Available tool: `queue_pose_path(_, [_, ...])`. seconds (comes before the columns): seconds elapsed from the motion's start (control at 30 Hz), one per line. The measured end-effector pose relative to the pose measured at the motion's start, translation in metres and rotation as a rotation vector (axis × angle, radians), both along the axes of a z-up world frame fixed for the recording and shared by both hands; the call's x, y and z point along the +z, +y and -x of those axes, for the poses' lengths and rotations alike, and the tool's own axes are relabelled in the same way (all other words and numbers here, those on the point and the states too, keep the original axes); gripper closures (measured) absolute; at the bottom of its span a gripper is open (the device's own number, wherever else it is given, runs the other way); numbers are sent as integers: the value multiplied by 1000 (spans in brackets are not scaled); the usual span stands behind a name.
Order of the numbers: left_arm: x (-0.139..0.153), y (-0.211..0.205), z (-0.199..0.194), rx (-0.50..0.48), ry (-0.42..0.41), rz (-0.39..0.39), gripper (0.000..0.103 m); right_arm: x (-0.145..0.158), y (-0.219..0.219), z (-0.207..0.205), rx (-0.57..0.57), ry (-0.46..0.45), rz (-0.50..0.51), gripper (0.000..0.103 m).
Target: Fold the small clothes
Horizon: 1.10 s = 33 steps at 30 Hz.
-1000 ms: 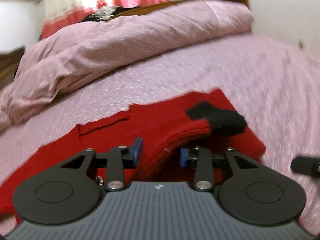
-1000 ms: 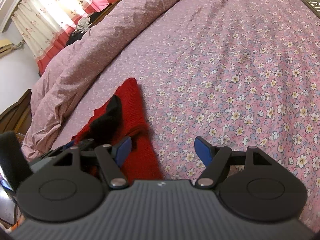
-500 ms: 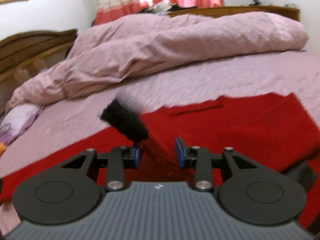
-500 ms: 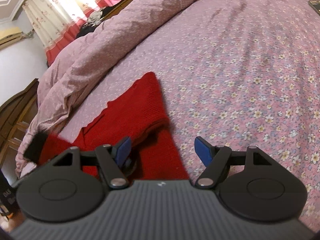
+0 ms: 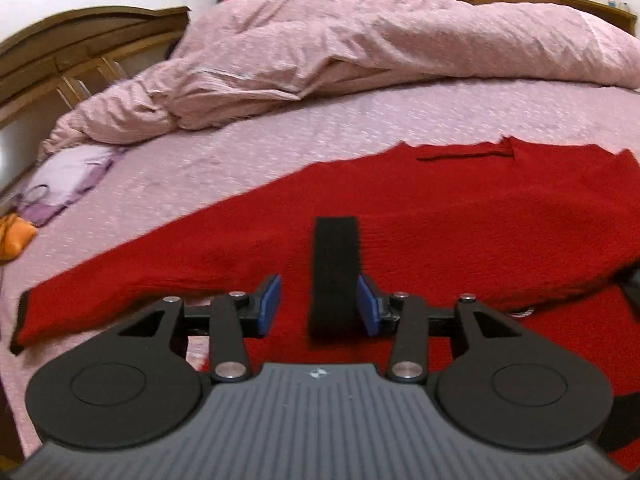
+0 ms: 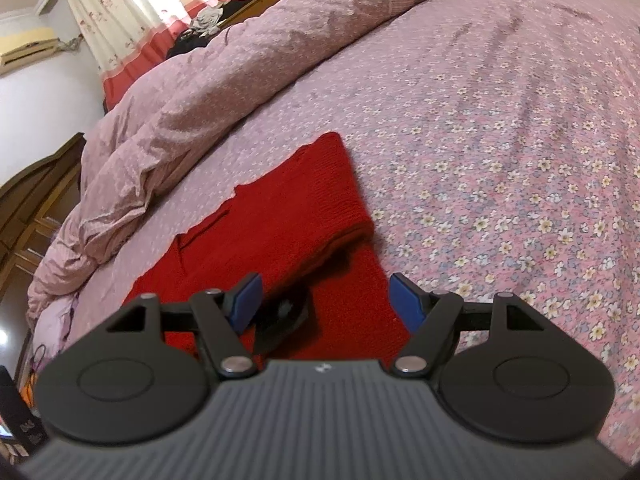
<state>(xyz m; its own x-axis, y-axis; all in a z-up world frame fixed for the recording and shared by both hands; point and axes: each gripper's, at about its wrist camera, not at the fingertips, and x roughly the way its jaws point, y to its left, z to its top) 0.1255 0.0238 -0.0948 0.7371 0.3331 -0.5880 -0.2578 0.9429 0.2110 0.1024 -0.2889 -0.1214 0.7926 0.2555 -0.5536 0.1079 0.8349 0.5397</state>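
A red knitted sweater (image 5: 440, 220) lies spread on the flowered bed sheet (image 6: 500, 160). Its sleeve is folded across the body, and the sleeve's black cuff (image 5: 334, 264) points away from me. My left gripper (image 5: 320, 308) hovers low over that cuff with its jaws opening. The cuff lies between the blue pads, close against the right one and clear of the left one. In the right wrist view the sweater (image 6: 288, 220) shows a folded edge. My right gripper (image 6: 326, 304) stands open over the sweater's near part, holding nothing. A dark object (image 6: 284, 320) sits below it; I cannot tell what it is.
A crumpled pink duvet (image 5: 360, 52) is heaped along the far side of the bed. A wooden headboard (image 5: 80, 40) stands at the left. A lilac cloth (image 5: 68, 172) and an orange item (image 5: 12, 236) lie near the left edge. Curtains (image 6: 132, 20) hang behind.
My left gripper swung across the sweater, carrying the black-cuffed sleeve over the body. Its jaws have widened and the cuff now lies flat. The right gripper rose slightly.
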Motion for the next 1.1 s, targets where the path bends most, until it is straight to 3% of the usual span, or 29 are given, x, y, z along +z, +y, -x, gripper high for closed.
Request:
queue_pose_path(0.27, [8,26,-1,-3,-36,112,49,1,22,-1,48,20,23,30])
queue_pose_path(0.47, [-2,39,-20,-49,-10,220,43,-3,34,-5,75,42,49,30])
queue_pose_path(0.8, [-25,44,-42,-75,20,257,41,-20,43,-13,92,102,64,30])
queue_pose_path(1.1, [-33,33,-62,-124,16,219,42,-26,43,-17,100,97,68,30])
